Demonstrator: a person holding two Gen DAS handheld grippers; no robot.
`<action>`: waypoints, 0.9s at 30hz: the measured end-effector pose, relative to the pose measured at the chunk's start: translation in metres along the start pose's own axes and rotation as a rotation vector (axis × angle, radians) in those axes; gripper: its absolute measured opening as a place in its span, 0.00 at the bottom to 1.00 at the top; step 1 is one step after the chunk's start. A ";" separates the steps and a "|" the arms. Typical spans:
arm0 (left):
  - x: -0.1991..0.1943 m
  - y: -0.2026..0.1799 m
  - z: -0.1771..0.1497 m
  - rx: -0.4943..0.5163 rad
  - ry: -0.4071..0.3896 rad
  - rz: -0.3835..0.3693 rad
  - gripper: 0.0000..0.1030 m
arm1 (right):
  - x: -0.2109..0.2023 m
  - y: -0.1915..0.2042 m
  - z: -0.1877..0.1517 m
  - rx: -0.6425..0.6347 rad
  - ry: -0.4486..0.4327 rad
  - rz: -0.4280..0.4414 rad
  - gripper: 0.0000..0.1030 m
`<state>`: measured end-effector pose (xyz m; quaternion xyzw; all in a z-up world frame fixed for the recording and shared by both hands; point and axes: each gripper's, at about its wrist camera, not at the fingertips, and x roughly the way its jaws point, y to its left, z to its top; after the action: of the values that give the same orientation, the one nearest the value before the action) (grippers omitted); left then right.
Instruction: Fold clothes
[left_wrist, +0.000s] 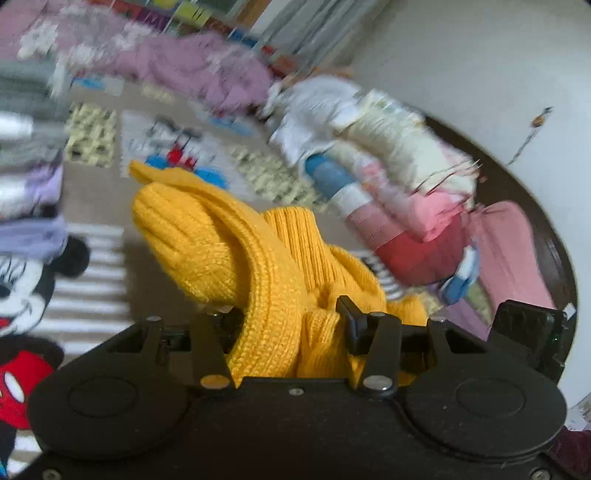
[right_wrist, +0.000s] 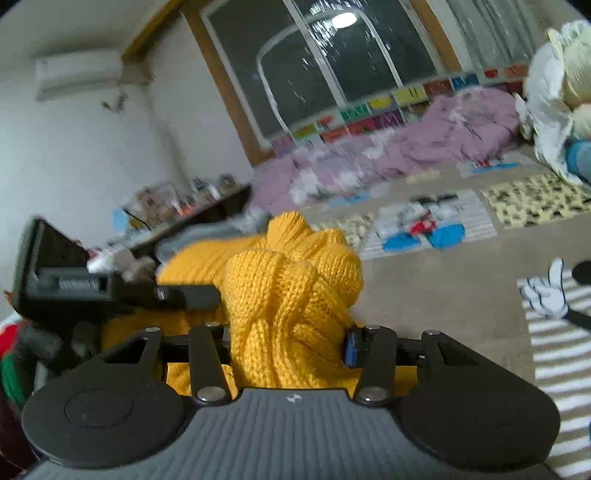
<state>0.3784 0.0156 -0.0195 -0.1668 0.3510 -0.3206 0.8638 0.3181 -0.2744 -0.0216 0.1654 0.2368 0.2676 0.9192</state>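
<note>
Both grippers are clamped on the same yellow knit sweater (left_wrist: 258, 258), which is lifted off the bed rather than laid out. The left gripper (left_wrist: 291, 325) has its jaws drawn in on a thick bunched roll of the knit, which rises up and away ahead of it, with a loose end trailing forward. The right gripper (right_wrist: 291, 343) is likewise closed on a fat wad of cable knit (right_wrist: 291, 288) that fills the space just in front of it. Ahead and to the right of the left gripper sits a stack of folded clothes (left_wrist: 406, 206), so some garments look already done; a purple heap (right_wrist: 424, 140) lies far ahead of the right gripper, though blur makes it hard to say whether that is laundry or bedding. The sweater itself appears unfolded and crumpled, so spreading it flat on the cartoon-print bedspread (right_wrist: 443, 295) and folding it is probably all still to come.
</note>
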 end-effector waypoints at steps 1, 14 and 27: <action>0.008 0.006 -0.005 -0.002 0.026 0.026 0.46 | 0.006 -0.002 -0.007 0.004 0.025 -0.014 0.48; -0.014 0.030 -0.036 0.110 0.005 0.229 0.72 | 0.015 0.000 -0.042 -0.190 0.122 -0.131 0.85; -0.041 0.007 -0.040 0.298 0.011 0.191 0.74 | 0.011 0.027 -0.020 -0.491 0.167 -0.052 0.83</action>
<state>0.3302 0.0459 -0.0309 -0.0007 0.3186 -0.2863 0.9036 0.3045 -0.2427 -0.0300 -0.0916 0.2439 0.3061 0.9156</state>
